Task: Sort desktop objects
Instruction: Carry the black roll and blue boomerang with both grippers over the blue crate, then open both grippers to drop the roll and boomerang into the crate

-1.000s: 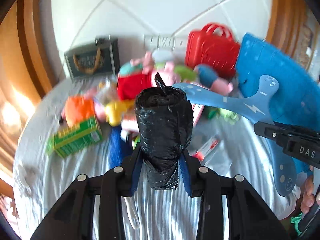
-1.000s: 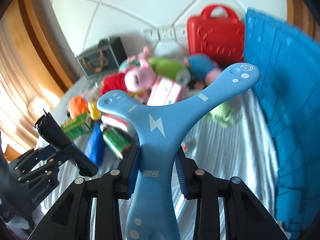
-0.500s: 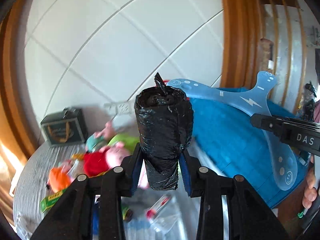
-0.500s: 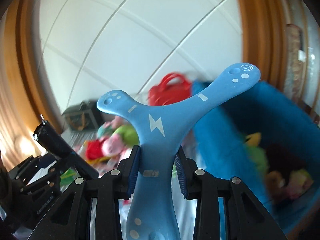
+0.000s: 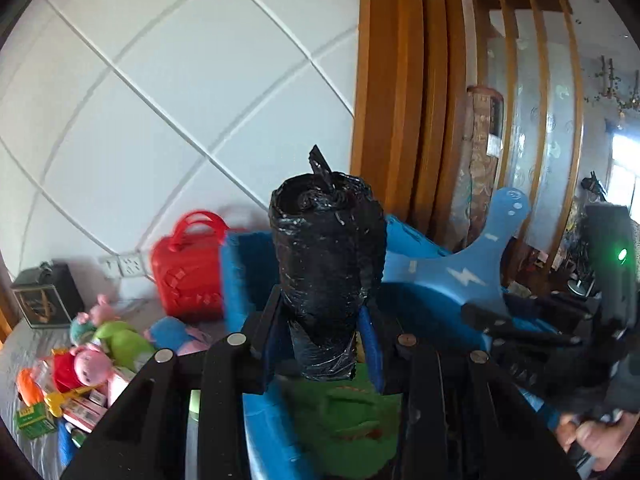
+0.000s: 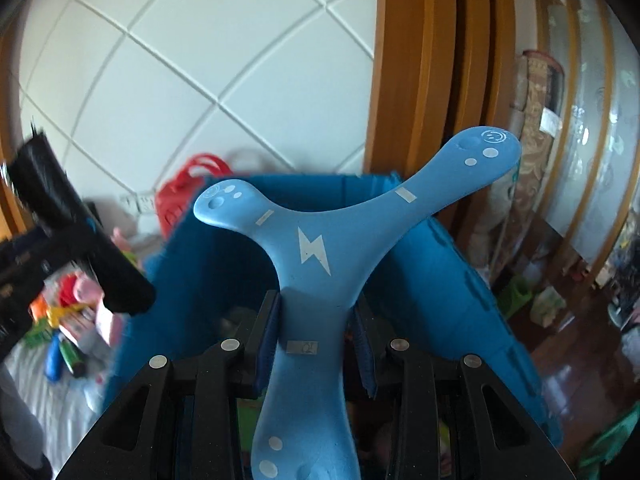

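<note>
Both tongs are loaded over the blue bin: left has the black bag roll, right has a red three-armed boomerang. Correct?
Not quite. The boomerang in the right tongs is blue, with a white lightning bolt, not red; the right wrist view shows it. The rest stands: the left tongs are shut on the black bag roll, and both are over the blue bin.

Right gripper (image 6: 316, 344) clamped on blue 3-armed boomerang (image 6: 320, 248), held above the open blue bin (image 6: 452, 280). Left gripper (image 6: 60, 236) left of bin, gripping black roll (image 6: 44, 184). Red case (image 6: 188, 184) behind bin; toy clutter (image 6: 76, 312) left of it.
</note>
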A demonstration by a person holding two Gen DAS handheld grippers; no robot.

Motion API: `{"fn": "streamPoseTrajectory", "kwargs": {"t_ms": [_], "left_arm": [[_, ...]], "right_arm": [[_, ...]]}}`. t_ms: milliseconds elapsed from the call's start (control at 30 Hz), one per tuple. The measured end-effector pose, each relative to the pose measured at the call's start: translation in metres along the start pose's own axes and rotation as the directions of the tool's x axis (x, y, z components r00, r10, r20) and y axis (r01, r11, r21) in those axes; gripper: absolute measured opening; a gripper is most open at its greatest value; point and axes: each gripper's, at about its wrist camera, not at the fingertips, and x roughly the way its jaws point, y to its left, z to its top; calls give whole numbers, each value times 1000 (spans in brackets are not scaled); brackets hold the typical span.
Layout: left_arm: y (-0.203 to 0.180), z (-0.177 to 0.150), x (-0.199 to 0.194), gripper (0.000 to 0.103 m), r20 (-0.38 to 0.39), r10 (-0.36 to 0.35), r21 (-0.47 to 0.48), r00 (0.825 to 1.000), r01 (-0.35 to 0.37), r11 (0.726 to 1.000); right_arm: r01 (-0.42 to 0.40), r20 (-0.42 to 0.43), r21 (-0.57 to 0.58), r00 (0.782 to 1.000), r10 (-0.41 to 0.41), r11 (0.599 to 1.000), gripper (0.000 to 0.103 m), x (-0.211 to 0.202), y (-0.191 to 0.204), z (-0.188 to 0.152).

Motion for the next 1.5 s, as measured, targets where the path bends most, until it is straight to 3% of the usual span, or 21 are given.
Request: {"fn": "streamPoseTrajectory", "kwargs": {"t_ms": [67,133,200,267,367,433,500,667,733,800,1000,1167,1500], "left_arm": [[-23,4,32,34,-93,12,5,996,-12,1000],[-39,1,66,34,-199,34,18,979,-31,999],[-48,-7,98,34,-316,31,29,948,-23,999],[-56,-19,127,34,-441,26,36,897,-11,999],[-63,-39,153,34,-554,30,42,832,-8,999],[-71,-48,157,34,-583,58,76,810,-17,997],[-77,-53,157,34,-593,71,95,802,-19,995],[-84,-58,154,35,-590,102,123,801,-36,992],[-81,-56,155,35,-585,106,122,804,-42,992],[-83,-54,150,35,-578,113,127,808,-48,991],[-84,-49,135,48,-543,106,114,833,-52,992],[-79,-46,123,49,-509,93,99,856,-49,994],[-92,-44,67,50,-374,98,98,922,-65,993]], "right_arm": [[-19,-69,-25,997,17,999,34,31,-18,1],[-33,-138,-40,990,27,999,34,60,-31,-1],[-84,-226,-36,971,73,996,34,90,-43,-5],[-112,-307,-50,947,91,992,34,115,-47,-13],[-161,-396,-35,908,134,986,33,137,-55,-21],[-163,-425,-43,896,130,986,33,144,-58,-24],[-159,-451,-58,885,116,986,33,150,-63,-26],[-165,-487,-92,867,100,982,36,151,-62,-25],[-169,-487,-100,868,100,981,49,147,-61,-25],[-163,-473,-110,876,92,981,72,145,-60,-24],[-156,-422,-139,903,84,978,93,119,-60,-21],[-164,-372,-140,923,102,976,99,91,-66,-26],[-189,-267,-150,953,144,970,102,41,-66,-44]]}}
